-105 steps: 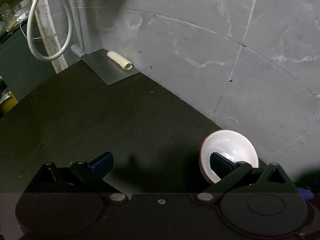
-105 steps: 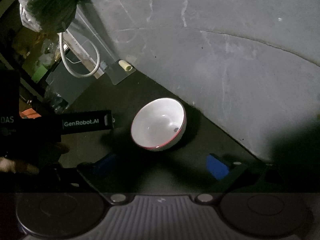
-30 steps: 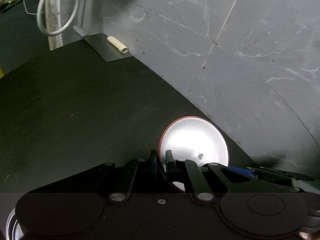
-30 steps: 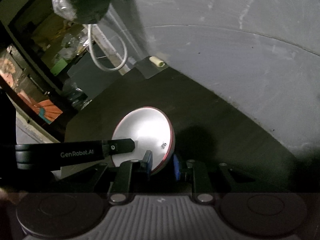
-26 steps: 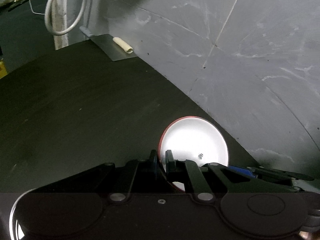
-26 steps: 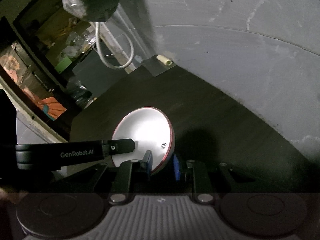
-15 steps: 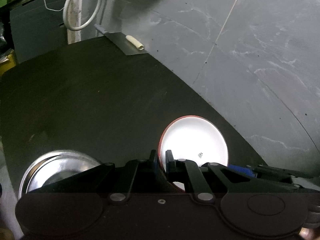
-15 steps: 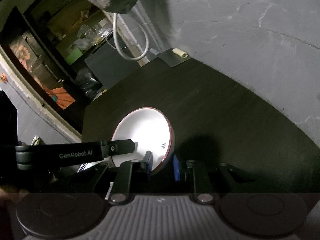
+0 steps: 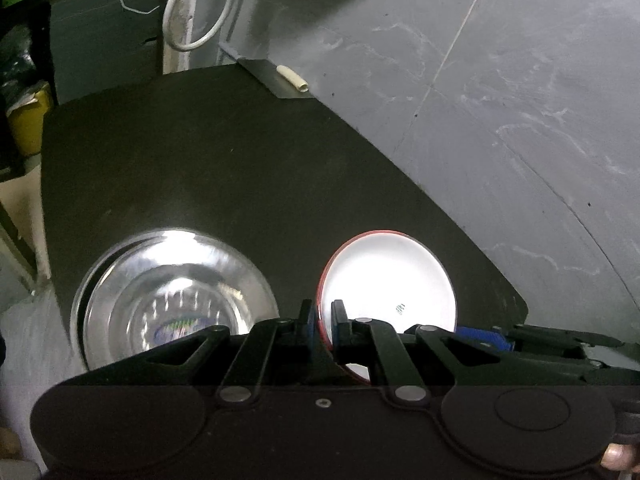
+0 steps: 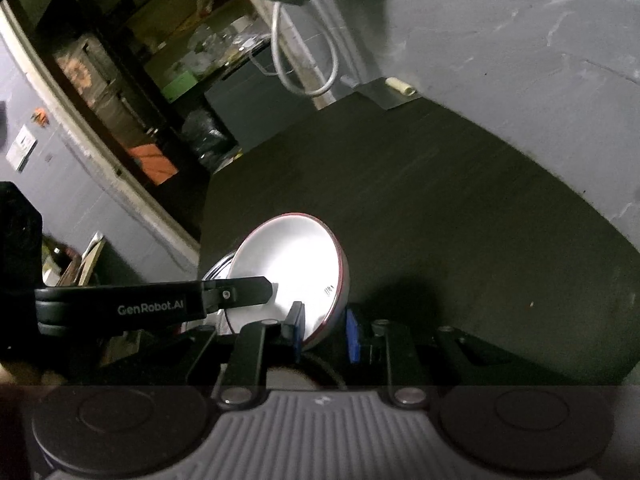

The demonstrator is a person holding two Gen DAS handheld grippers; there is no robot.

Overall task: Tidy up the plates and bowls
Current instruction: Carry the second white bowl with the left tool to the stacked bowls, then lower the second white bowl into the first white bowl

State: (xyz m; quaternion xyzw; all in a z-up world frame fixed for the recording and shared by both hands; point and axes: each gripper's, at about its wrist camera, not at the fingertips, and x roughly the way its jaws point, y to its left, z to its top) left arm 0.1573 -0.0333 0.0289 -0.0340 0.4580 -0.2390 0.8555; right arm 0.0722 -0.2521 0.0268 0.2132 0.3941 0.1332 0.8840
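Ahead of both sets of jaws we see the dark, matte round surface (image 9: 240,168), mostly bare, with grey wall tiles behind it. Just left of our left jaws sits the large shiny steel bowl (image 9: 172,296), resting on the surface near its edge; it looks like a nested pair, though glare and blur keep us from being sure. Smaller is the white ceramic bowl with a red rim (image 9: 388,280), tilted on its side and apparently held off the surface between us. The left gripper (image 9: 322,324) is clenched on its rim from one side, and the right gripper (image 10: 324,330) grasps the opposite wall, one blue pad inside and one outside. Smallest, far beyond the jaws at the back, lies a pale cylindrical roll (image 9: 292,78) on a grey mat.

We judge the task midway: the white bowl is picked up but not yet placed, and setting it into the steel bowl seems what remains.
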